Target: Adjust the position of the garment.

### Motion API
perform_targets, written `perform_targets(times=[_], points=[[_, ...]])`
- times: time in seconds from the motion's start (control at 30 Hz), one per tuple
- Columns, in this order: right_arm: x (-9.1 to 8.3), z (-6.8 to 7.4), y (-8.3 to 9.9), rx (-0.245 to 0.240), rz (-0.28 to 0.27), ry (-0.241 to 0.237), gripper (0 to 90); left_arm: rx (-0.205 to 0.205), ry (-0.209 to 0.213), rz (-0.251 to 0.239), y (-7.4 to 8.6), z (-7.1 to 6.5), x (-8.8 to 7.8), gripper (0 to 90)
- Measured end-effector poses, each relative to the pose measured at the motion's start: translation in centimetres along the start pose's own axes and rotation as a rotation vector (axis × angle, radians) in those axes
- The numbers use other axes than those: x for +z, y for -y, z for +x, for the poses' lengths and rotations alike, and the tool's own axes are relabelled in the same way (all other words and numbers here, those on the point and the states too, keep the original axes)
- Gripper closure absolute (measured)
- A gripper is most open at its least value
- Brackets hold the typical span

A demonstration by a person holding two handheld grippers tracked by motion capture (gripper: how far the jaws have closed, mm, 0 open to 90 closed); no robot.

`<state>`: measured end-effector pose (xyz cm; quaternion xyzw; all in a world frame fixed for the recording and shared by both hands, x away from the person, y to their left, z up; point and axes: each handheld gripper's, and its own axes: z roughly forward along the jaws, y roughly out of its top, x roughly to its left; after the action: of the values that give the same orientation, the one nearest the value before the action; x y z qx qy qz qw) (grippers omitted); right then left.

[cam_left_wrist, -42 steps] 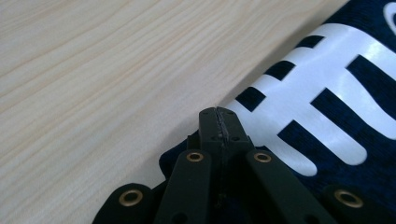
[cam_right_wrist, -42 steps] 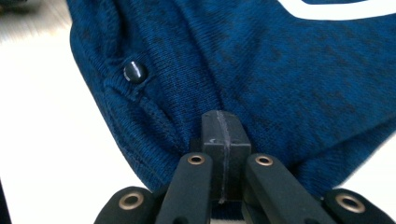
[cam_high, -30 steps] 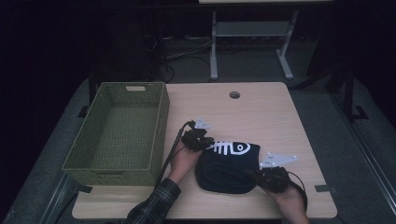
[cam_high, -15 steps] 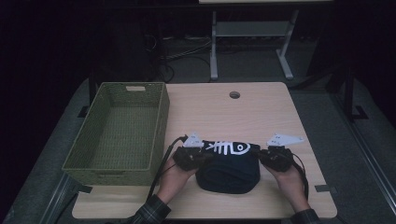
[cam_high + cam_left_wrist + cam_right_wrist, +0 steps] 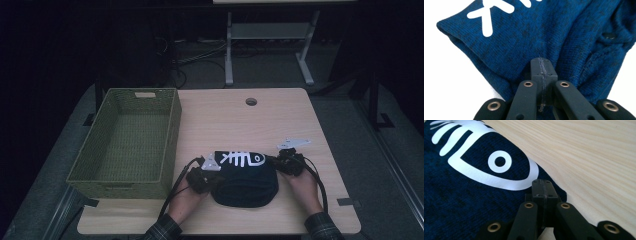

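Observation:
A folded dark blue knit garment (image 5: 245, 182) with a white fish-skeleton print lies on the wooden table (image 5: 240, 125) near its front edge. My left gripper (image 5: 212, 181) rests against the garment's left side with its jaws shut. In the left gripper view the closed tips (image 5: 541, 63) push into the blue fabric (image 5: 549, 30), and no cloth shows between them. My right gripper (image 5: 280, 162) is at the garment's right side, also shut. In the right gripper view its closed tips (image 5: 541, 184) sit at the garment's edge (image 5: 461, 195), beside the printed fish head.
An empty green woven basket (image 5: 172, 135) stands on the left part of the table, close to the left gripper. A round cable hole (image 5: 251, 101) sits near the table's far edge. Bare wood (image 5: 586, 157) stretches beyond the garment. Dark floor and a desk frame lie behind.
The left gripper has come from the garment's far-left corner toward the near edge along its left side. The right gripper has moved away from the near edge along the right side.

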<state>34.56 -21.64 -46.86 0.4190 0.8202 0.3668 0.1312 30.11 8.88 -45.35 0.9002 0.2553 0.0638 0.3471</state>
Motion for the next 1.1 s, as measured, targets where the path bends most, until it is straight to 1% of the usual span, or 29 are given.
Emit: perform_targets(times=[0.03, 0.1, 0.17, 0.23, 0.27, 0.3, 0.4, 0.5, 0.57, 0.6, 0.63, 0.67, 0.73, 0.8, 0.9, 0.97, 1.0, 1.03, 1.1], points=[[0.0, 0.0, 0.0, 0.002, 0.005, 0.003, 90.0, 0.003, -0.004, 0.003, 0.0, 0.1, 0.0, 90.0], [-0.1, 0.1, 0.1, 0.001, 0.017, 0.014, 90.0, 0.024, -0.043, 0.018, -0.1, 0.2, 0.2, 90.0], [-0.3, 0.4, 0.1, -0.001, 0.031, 0.029, 90.0, 0.027, -0.065, 0.024, -0.2, 0.5, 0.3, 90.0], [-0.5, 0.7, 0.2, -0.014, 0.040, 0.040, 90.0, 0.024, -0.088, 0.024, -0.3, 1.1, 0.3, 90.0], [-0.6, 0.8, 0.3, -0.019, 0.038, 0.039, 90.0, 0.024, -0.088, 0.024, -0.3, 1.1, 0.3, 90.0], [-0.7, 0.9, 0.5, -0.016, 0.035, 0.039, 90.0, 0.011, -0.108, 0.024, -0.3, 1.7, 0.3, 90.0], [-1.1, 1.2, 1.0, -0.013, 0.034, 0.025, 90.0, -0.004, -0.115, 0.016, -0.2, 2.2, 0.3, 90.0], [-1.2, 1.4, 1.1, -0.024, 0.034, 0.028, 90.0, -0.008, -0.118, 0.014, -0.2, 2.2, 0.3, 90.0], [-1.3, 1.3, 1.1, -0.026, 0.023, 0.018, 90.0, -0.011, -0.115, 0.013, -0.2, 2.2, 0.3, 90.0], [-1.4, 1.3, 1.2, -0.024, 0.007, 0.011, 89.8, -0.035, -0.101, -0.006, -0.2, 2.3, 0.0, 89.9], [-1.6, 1.3, 1.2, -0.010, -0.007, 0.005, 85.0, -0.042, -0.099, -0.015, -0.2, 2.4, -0.1, 89.5], [-1.9, 1.3, 1.2, 0.001, -0.014, -0.002, 80.3, -0.052, -0.100, -0.026, -0.3, 2.4, -0.3, 86.0], [-2.6, 1.3, 1.4, -0.016, -0.051, 0.013, 72.8, -0.061, -0.112, -0.045, -0.4, 2.6, -0.8, 78.7], [-3.1, 1.3, 1.6, -0.023, -0.067, 0.029, 66.3, -0.079, -0.108, -0.068, -0.5, 2.7, -1.3, 74.2], [-3.8, 1.1, 2.0, -0.007, -0.085, 0.042, 58.1, -0.105, -0.107, -0.098, -0.8, 2.9, -1.8, 67.1], [-4.4, 1.0, 2.5, 0.005, -0.092, 0.060, 51.9, -0.124, -0.098, -0.108, -1.0, 3.1, -1.9, 59.0], [-4.6, 0.8, 2.7, 0.010, -0.090, 0.063, 46.4, -0.130, -0.092, -0.106, -1.1, 3.2, -1.8, 55.9], [-4.8, 0.7, 3.1, 0.012, -0.091, 0.065, 41.4, -0.131, -0.096, -0.104, -1.3, 3.3, -1.8, 53.0], [-5.3, 0.5, 3.7, 0.016, -0.100, 0.084, 34.7, -0.134, -0.098, -0.102, -1.5, 3.5, -1.7, 48.5]])
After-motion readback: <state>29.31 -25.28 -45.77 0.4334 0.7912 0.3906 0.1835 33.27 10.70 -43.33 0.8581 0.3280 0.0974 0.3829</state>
